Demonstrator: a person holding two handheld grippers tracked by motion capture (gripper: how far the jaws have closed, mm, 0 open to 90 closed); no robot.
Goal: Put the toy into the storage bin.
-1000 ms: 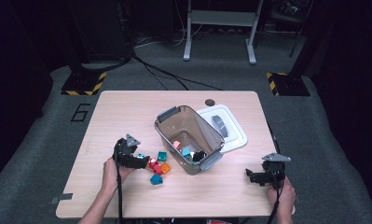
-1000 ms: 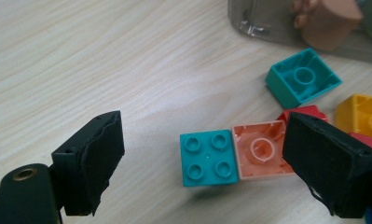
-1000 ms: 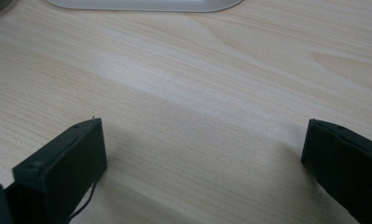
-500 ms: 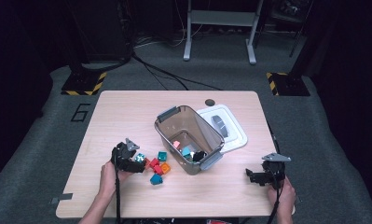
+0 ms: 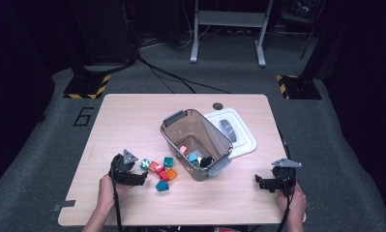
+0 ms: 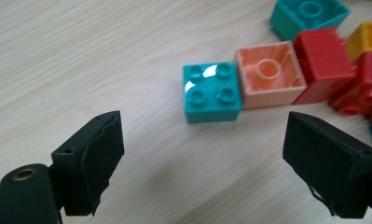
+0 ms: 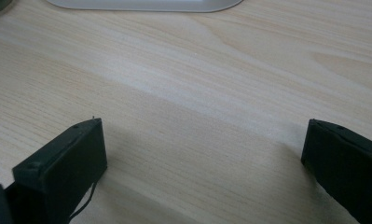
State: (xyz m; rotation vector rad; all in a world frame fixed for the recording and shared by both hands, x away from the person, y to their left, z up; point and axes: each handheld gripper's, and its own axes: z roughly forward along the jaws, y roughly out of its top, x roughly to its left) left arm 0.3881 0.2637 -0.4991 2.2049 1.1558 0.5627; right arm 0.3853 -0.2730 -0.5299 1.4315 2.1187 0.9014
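A teal brick [image 6: 212, 92] lies studs-up on the counter [image 5: 132, 121], touching a peach brick [image 6: 271, 73] at the edge of a loose brick cluster, just ahead of the left gripper [image 6: 202, 163], whose jaws stand released and empty, like the right gripper [image 7: 204, 163] well apart.

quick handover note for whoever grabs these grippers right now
Left gripper: open, empty, lined up on the teal brick lying studs up on the table.
Right gripper: open, empty, over bare wood near the white lid.
Bin: lid off, a few bricks inside.
Left: loose bricks beside the bin probably go in, teal one first.
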